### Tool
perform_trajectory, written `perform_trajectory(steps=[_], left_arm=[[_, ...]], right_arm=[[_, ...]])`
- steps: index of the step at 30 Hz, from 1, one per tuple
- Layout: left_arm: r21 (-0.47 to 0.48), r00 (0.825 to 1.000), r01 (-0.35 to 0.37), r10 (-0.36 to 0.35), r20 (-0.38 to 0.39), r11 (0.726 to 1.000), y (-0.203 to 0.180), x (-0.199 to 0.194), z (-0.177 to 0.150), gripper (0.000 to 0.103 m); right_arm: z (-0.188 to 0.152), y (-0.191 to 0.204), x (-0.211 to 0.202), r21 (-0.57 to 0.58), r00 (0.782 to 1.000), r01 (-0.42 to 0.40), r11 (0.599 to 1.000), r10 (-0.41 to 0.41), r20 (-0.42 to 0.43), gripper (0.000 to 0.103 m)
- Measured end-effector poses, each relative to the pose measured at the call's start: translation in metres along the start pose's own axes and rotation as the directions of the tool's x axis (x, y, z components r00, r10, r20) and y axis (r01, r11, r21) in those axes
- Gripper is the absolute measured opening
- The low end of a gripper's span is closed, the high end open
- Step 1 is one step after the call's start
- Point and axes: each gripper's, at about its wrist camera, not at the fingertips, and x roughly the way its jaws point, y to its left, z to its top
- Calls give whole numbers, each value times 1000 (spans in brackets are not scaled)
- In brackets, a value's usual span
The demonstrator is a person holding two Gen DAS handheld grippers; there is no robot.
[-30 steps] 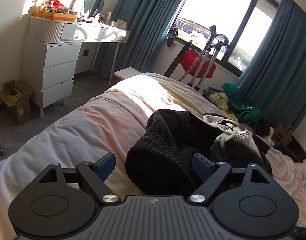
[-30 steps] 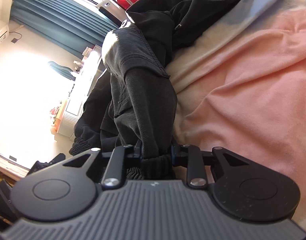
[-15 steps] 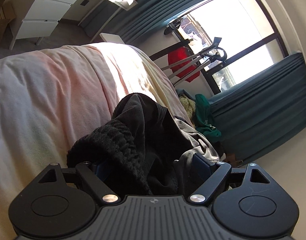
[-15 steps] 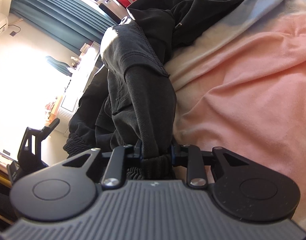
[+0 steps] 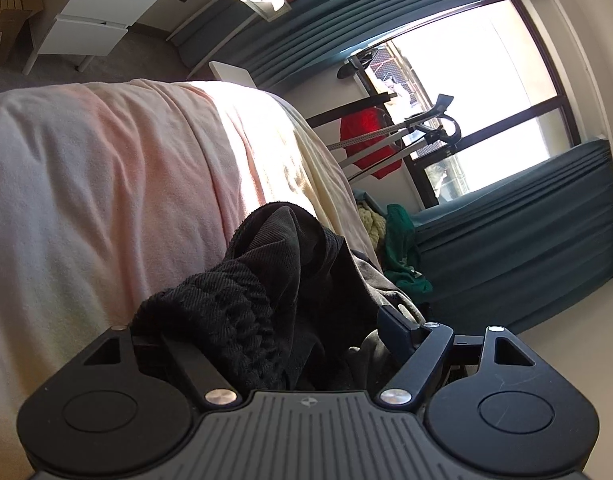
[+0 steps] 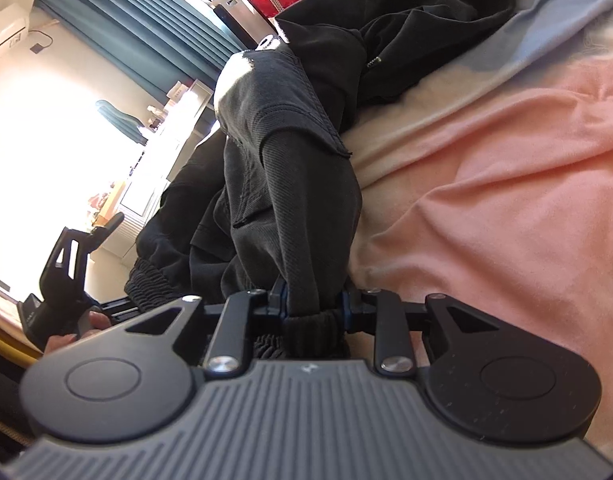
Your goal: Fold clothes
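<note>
Garment: black trousers (image 6: 306, 184) are heaped on the bed (image 5: 106, 184), lengthwise away from both cameras.
Right hand-held gripper (image 6: 312, 306): clamped on one elastic cuff.
Left hand-held gripper (image 5: 266, 328): closing, ribbed waistband between the jaws, not yet pinched.

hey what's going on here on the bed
A person is starting to fold a black garment on a bed covered in pink and cream. The right gripper is clamped on the garment's ribbed edge. The left gripper is closing around another bunched, ribbed part, with the fabric between its jaws.
</note>
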Motion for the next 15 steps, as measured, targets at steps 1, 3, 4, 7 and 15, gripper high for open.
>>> perform_trajectory(steps=[1,3,4,7,15], left_arm=[[7,1000,-14,14,5,1000,-1,6,1,55],[16,999,-36,35,34,999,-3,14,7,24],[19,998,-40,39,54,999,-6,14,13,12],[23,993,-38,35,109,999,-19,12,33,9],[166,985,-56,28,168,985,-112,13,150,8]], right_arm=[[-1,1,1,-12,1000,-6,1000,5,-6,27],[-3,3,1,-23,1000,-20,1000,20,-1,27],[-4,5,1,-34,1000,-28,999,28,-2,27],[-11,12,2,-47,998,-61,997,61,-14,27],[-16,106,42,-191,964,-264,945,256,-63,26]])
